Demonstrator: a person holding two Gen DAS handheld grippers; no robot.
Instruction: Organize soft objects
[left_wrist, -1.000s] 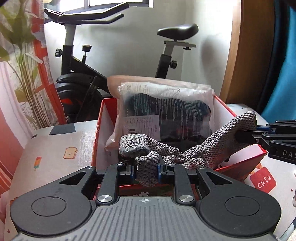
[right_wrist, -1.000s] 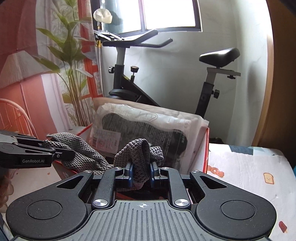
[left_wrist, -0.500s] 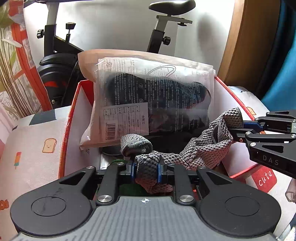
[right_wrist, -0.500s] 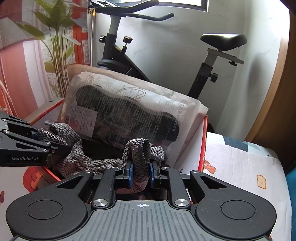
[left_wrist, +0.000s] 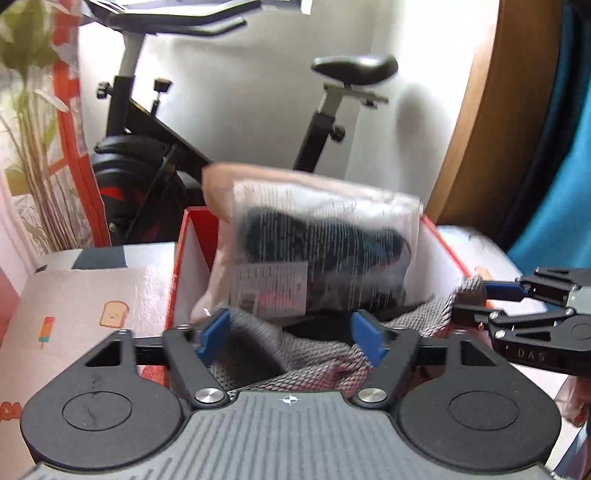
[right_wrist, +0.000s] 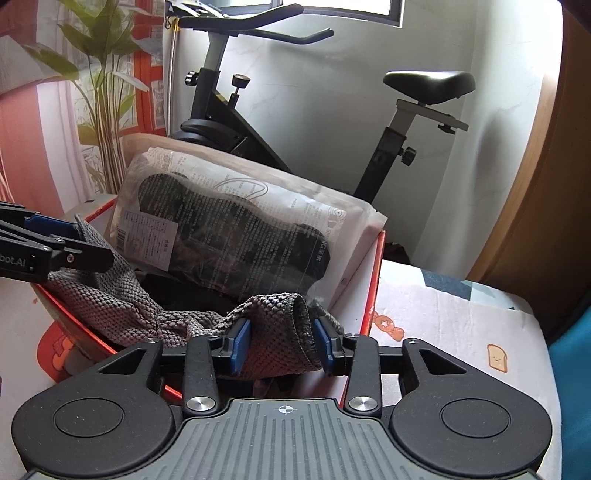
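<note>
At the bottom of the left wrist view, the left gripper (left_wrist: 291, 334) has just been spreading its blue-padded fingers (left_wrist: 212, 332); they now stand wide apart, released, with the grey knitted cloth (left_wrist: 314, 363) lying loose between them. In the right wrist view, the right gripper (right_wrist: 282, 347) has also just been opening; its blue fingers (right_wrist: 238, 341) flank a bunched fold of the same cloth, and whether they press it I cannot tell. The cloth sags into the red cardboard box (right_wrist: 373, 291) at frame centre. Behind it, a clear plastic packet holding something dark (right_wrist: 236, 232) leans upright in the box. Farther back, a black exercise bike (right_wrist: 295, 122) stands against the white wall.
</note>
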